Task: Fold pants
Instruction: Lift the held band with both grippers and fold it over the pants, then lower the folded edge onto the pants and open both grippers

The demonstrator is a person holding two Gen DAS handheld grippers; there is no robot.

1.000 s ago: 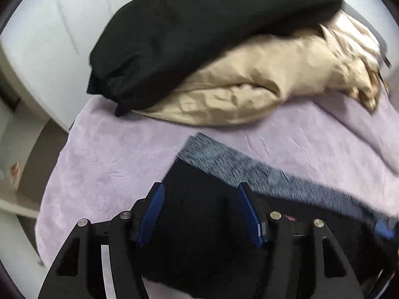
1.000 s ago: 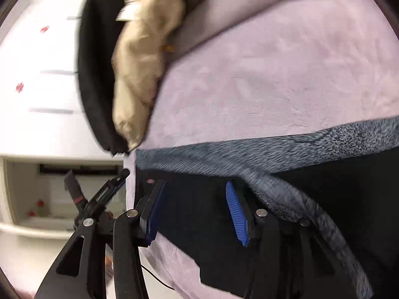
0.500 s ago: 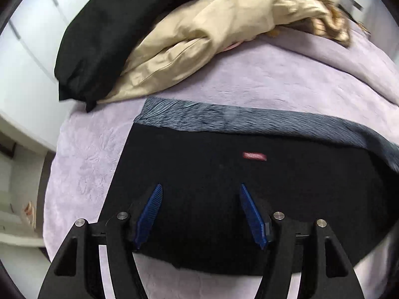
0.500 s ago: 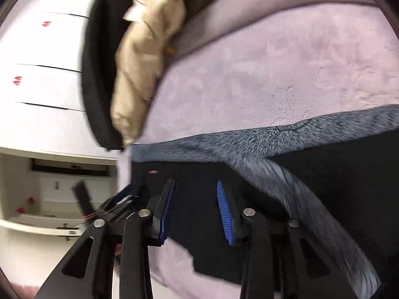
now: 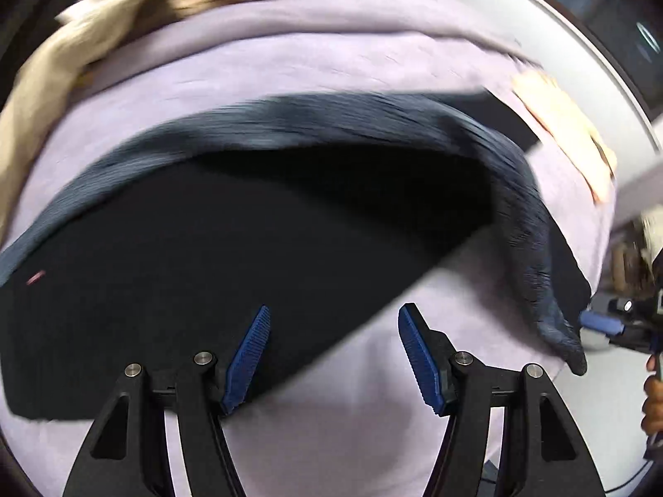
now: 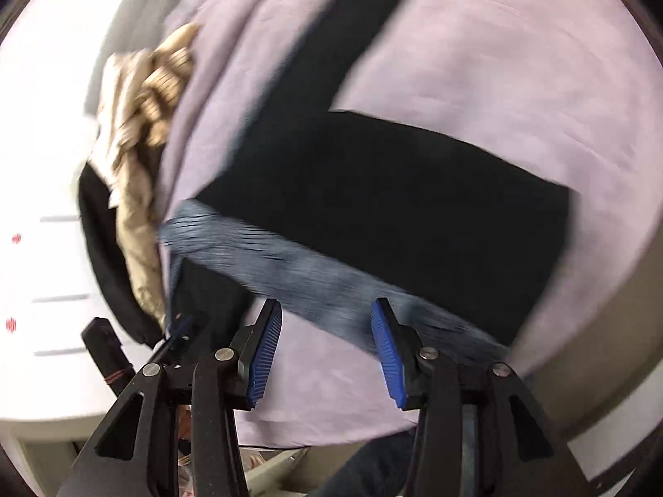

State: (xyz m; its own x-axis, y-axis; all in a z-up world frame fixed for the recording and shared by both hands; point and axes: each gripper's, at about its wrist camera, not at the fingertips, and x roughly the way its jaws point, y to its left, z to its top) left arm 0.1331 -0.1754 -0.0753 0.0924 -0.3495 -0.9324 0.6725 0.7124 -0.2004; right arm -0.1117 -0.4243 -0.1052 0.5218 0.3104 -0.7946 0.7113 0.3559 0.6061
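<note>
Black pants (image 5: 232, 256) with a grey ribbed waistband (image 5: 522, 207) lie spread on a lilac blanket (image 5: 331, 62). My left gripper (image 5: 331, 356) is open and empty just above the near edge of the pants, its left pad (image 5: 248, 356) over the black cloth. In the right wrist view the pants (image 6: 414, 190) show both legs, and the waistband (image 6: 298, 273) runs across just beyond my right gripper (image 6: 327, 348), which is open and empty over the blanket (image 6: 497, 62). Both views are motion-blurred.
A heap of beige clothes (image 5: 49, 74) and a black garment (image 6: 103, 248) lie at the blanket's far side beside white cabinets (image 6: 37, 165). The other gripper (image 5: 613, 323) shows at the right edge of the left wrist view.
Both grippers have swung across the pants and pulled back. The right gripper's jaws have widened after narrowing half a second ago. The pants now lie spread with both legs showing.
</note>
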